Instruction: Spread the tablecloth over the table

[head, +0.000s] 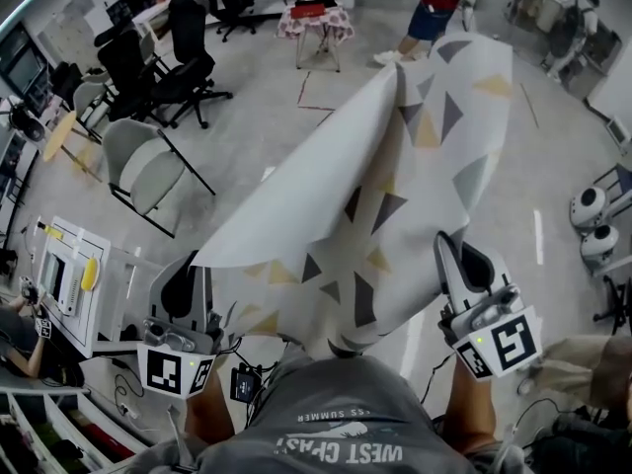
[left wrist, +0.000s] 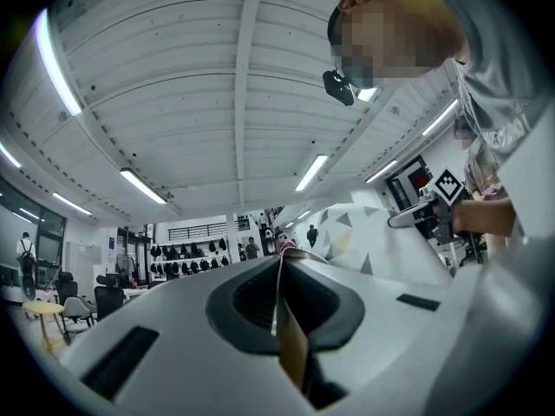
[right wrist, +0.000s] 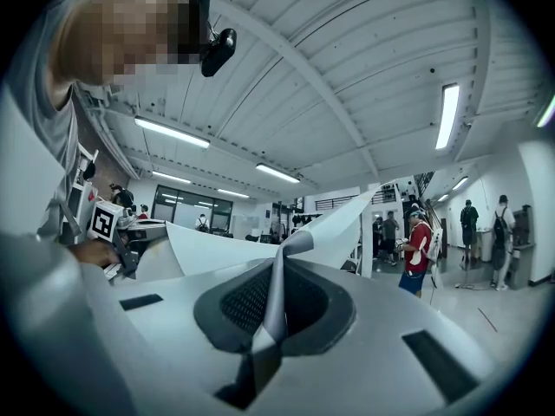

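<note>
A white tablecloth [head: 395, 196] with grey and yellow triangles billows out in the air ahead of me, its far end curling up over the floor. My left gripper [head: 190, 270] is shut on the near left corner, and my right gripper [head: 446, 248] is shut on the near right corner. In the left gripper view a thin fold of cloth runs pinched between the jaws of the left gripper [left wrist: 279, 297], and the cloth [left wrist: 373, 241] stretches to the right. In the right gripper view the right gripper [right wrist: 276, 297] pinches a twisted strip of the cloth [right wrist: 225, 250]. No table shows under the cloth.
Black office chairs [head: 168, 57] and a grey folding chair [head: 143, 171] stand at the left. A small table with a red-patterned cover [head: 314, 20] is far ahead, with a person in a red shirt [head: 434, 8] beside it. White round machines [head: 592, 220] sit at the right.
</note>
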A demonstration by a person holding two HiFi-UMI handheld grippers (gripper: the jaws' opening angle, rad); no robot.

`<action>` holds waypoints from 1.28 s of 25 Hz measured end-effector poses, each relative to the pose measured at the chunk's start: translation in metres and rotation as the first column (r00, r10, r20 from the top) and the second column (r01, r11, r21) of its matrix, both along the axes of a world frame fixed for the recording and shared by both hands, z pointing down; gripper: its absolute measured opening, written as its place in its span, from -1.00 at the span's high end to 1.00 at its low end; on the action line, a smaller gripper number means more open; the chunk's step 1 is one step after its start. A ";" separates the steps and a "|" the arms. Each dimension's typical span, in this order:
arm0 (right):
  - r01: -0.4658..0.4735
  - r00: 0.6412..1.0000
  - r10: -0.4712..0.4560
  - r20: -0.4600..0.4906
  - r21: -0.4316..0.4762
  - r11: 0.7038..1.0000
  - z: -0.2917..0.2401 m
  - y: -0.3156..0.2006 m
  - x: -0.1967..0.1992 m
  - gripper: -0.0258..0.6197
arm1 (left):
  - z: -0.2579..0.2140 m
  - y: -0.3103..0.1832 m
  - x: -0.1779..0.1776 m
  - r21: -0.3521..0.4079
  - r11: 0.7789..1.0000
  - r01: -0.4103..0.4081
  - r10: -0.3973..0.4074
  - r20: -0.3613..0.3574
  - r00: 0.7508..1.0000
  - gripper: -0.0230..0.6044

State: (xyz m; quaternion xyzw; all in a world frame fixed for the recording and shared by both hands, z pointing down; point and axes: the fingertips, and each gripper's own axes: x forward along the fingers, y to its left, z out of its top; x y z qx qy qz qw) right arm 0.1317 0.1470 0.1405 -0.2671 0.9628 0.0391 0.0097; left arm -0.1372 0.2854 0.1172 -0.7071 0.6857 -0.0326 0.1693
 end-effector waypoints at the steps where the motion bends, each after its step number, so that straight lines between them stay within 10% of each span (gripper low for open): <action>1: -0.008 1.000 0.008 -0.003 -0.002 1.000 -0.007 -0.003 0.002 0.87 | -0.006 -0.006 0.000 -0.003 1.000 -0.008 0.008 -0.002 1.000 0.93; 9: -0.105 0.994 0.104 -0.020 -0.004 0.995 -0.016 -0.074 0.025 0.87 | -0.011 -0.111 0.010 0.000 0.994 -0.108 0.108 -0.014 0.994 0.93; 32: -0.340 0.938 0.340 -0.074 0.004 0.940 -0.011 -0.162 -0.085 0.87 | 0.008 -0.260 -0.121 -0.007 0.943 -0.332 0.330 -0.067 0.941 0.93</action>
